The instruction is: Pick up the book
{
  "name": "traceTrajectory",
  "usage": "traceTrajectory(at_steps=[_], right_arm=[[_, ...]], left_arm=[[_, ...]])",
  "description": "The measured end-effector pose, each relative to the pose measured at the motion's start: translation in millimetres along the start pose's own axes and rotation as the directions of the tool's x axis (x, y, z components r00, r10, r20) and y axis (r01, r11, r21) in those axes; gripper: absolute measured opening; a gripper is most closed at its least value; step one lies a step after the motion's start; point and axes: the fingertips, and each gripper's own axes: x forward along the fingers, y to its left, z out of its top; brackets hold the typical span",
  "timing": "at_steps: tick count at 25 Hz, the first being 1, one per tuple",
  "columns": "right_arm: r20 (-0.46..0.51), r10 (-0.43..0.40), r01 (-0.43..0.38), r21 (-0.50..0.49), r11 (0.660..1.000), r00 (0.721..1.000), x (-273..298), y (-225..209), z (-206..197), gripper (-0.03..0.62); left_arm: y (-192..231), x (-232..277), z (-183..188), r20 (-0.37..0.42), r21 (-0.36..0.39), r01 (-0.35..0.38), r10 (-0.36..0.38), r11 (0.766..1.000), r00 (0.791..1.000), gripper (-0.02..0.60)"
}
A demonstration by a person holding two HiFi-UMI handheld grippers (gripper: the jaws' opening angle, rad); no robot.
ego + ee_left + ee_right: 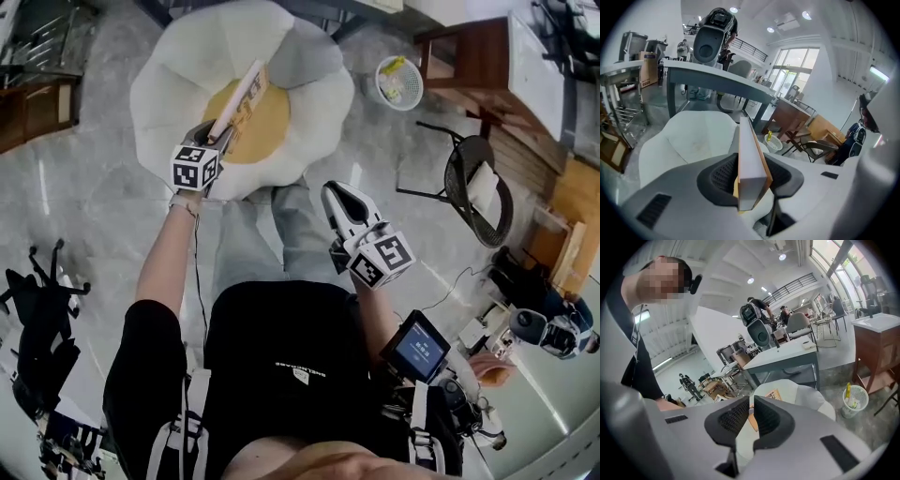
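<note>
The book (246, 92) has an orange cover and pale page edges. It stands on edge, tilted, over the yellow middle of a white petal-shaped seat (169, 84). My left gripper (217, 139) is shut on the book's near end. In the left gripper view the book (751, 159) runs straight out between the dark pads, with the left gripper (751, 182) clamped on both covers. My right gripper (343, 208) hovers lower right of the seat, over the person's lap, with its jaws together and nothing in them. The right gripper view shows the right gripper (751, 416) and the book (773, 394) far ahead.
A white mesh waste basket (398, 82) stands right of the seat, beside a wooden table (469, 56). A black chair (480, 192) is further right. A grey desk (717, 77) lies beyond the seat. A black bag (37, 323) sits on the floor at left.
</note>
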Motion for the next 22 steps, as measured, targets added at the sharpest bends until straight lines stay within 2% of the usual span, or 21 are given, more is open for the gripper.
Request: traceTrajectory(at_steps=[8, 14, 22], right_arm=[[0.027, 0.014, -0.014, -0.017, 1.000, 1.000, -14.2, 12.1, 27.9, 0.048], [0.062, 0.030, -0.028, -0.032, 0.999, 0.998, -12.5, 15.3, 53.8, 0.048], [0.084, 0.069, -0.065, -0.051, 0.997, 0.994, -5.6, 25.1, 81.3, 0.048]], left_arm=[[-36.1, -53.4, 45.2, 0.054, 0.004, 0.001, -0.001, 1.000, 0.999, 0.156], [-56.0, -86.1, 64.3, 0.060, 0.036, -0.001, -0.001, 0.999, 0.998, 0.156], [-72.4, -134.0, 91.3, 0.097, 0.022, -0.020, 0.018, 1.000, 0.995, 0.155]])
